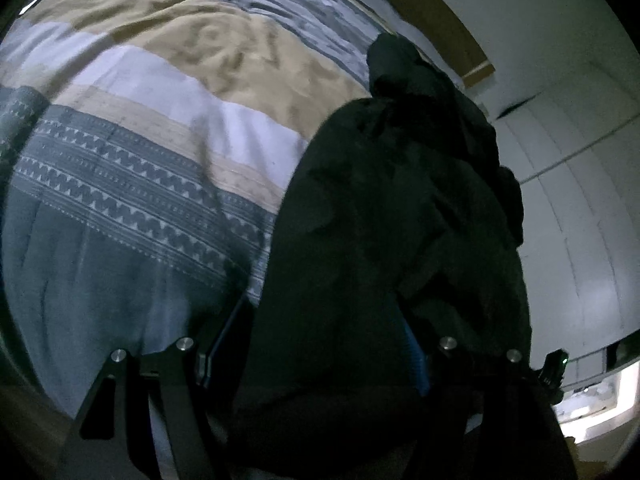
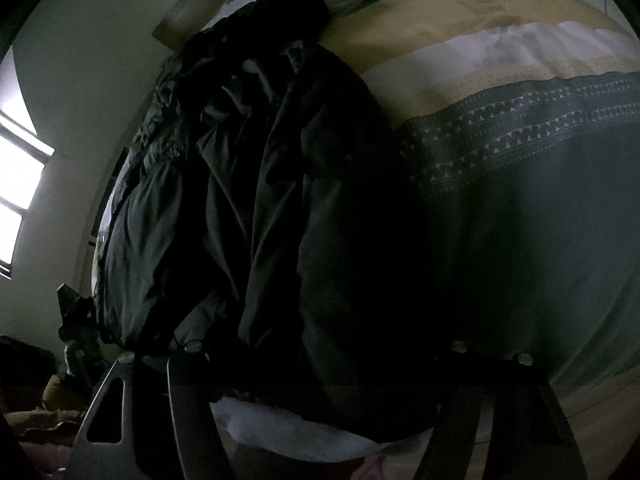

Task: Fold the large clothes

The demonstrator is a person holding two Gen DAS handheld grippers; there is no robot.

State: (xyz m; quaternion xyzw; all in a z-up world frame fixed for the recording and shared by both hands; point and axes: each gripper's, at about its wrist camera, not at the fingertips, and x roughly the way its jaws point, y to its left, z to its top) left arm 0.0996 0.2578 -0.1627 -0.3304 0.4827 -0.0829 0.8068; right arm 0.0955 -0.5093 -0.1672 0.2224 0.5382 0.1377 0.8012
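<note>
Both grippers, left [image 1: 320, 360] & right [image 2: 320, 360], buried in dark jacket [image 1: 380, 220] on bed [image 1: 120, 260]; grip state can't tell. Prob mid-fold; next: flatten it.

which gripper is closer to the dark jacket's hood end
Cannot tell. The dark jacket fills the space between both the left gripper and right gripper; its hood lies far from both.

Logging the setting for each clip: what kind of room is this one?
Most likely a bedroom. A bed with a striped, patterned duvet fills both views, a dark jacket lies on it, and a window sits in the plain wall.
</note>
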